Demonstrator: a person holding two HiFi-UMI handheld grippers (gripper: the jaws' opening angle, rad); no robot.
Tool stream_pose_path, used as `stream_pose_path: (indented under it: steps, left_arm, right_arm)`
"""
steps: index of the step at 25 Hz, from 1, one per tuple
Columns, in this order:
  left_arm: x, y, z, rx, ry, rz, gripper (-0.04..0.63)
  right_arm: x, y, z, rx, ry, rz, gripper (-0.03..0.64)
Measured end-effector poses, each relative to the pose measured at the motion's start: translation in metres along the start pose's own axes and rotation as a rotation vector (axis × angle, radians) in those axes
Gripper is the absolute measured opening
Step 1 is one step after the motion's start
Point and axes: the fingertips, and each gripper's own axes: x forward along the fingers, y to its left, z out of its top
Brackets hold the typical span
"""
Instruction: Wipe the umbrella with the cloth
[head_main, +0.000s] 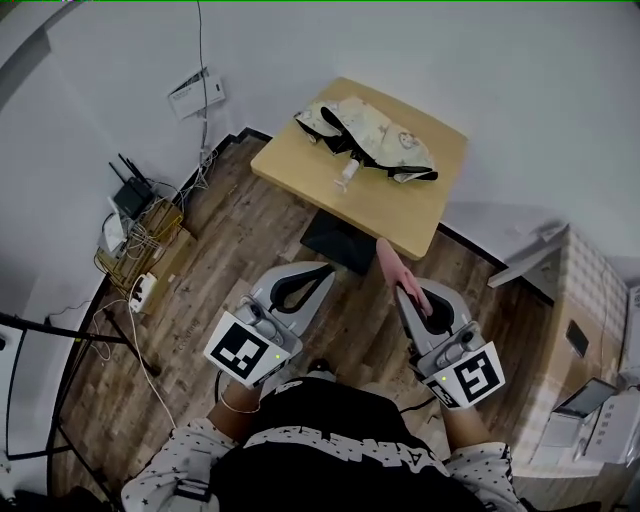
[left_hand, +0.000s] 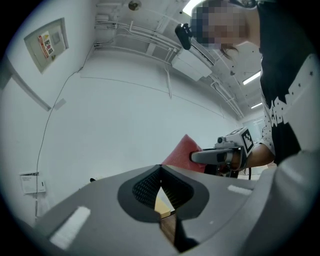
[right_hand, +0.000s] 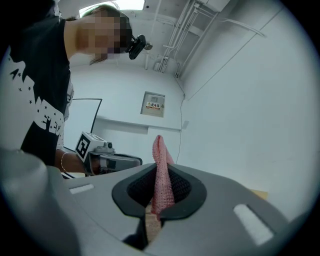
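Note:
A folded cream umbrella (head_main: 368, 139) with black trim and a white handle lies on the small wooden table (head_main: 425, 215) ahead. The pink cloth (head_main: 404, 277) sticks up and forward from my right gripper (head_main: 414, 300), whose jaws are shut on it; the same cloth (right_hand: 161, 176) fills the jaw gap in the right gripper view. My left gripper (head_main: 322, 271) is shut with nothing in it; its closed pads (left_hand: 160, 181) show in the left gripper view, and the right gripper (left_hand: 220, 156) with the cloth (left_hand: 183, 152) appears beyond. Both grippers hover above the wood floor, short of the table.
A dark mat (head_main: 338, 240) lies on the floor under the table's near edge. At the left wall a wire rack (head_main: 140, 240) holds a router and cables. A white stand (head_main: 535, 255) and boxes (head_main: 600, 330) sit at the right.

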Motion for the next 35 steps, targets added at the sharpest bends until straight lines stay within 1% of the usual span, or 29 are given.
stream_pose_path:
  steps: [5,7,12,18,21,24,31,35]
  left_arm:
    - [0.012,0.013,-0.007,-0.006,-0.005,-0.014,0.000]
    - [0.018,0.022,-0.008,-0.001,-0.024,-0.007,0.000]
    - [0.033,0.053,-0.011,0.014,-0.021,0.036,0.000]
    - [0.060,0.094,-0.009,0.044,-0.022,0.086,0.000]
    - [0.078,0.117,-0.005,0.046,-0.020,0.110,0.000]
    - [0.093,0.130,-0.001,0.059,-0.007,0.119,0.000]
    - [0.143,0.185,-0.003,0.075,0.010,0.173,0.000]
    - [0.170,0.211,-0.003,0.049,0.004,0.179,0.000]
  right_arm:
    - [0.007,-0.019,-0.005,0.012,0.017,-0.030,0.032]
    - [0.013,-0.029,-0.006,0.019,0.014,-0.033,0.032]
    - [0.037,-0.056,-0.011,0.022,-0.001,-0.014,0.032]
    - [0.073,-0.104,-0.012,0.025,-0.035,0.003,0.032]
    - [0.093,-0.131,-0.012,0.029,-0.041,0.013,0.032]
    - [0.105,-0.153,-0.016,0.034,-0.038,0.023,0.032]
    - [0.146,-0.222,-0.032,0.051,-0.038,0.034,0.032]
    - [0.165,-0.247,-0.034,0.047,-0.038,0.043,0.032]
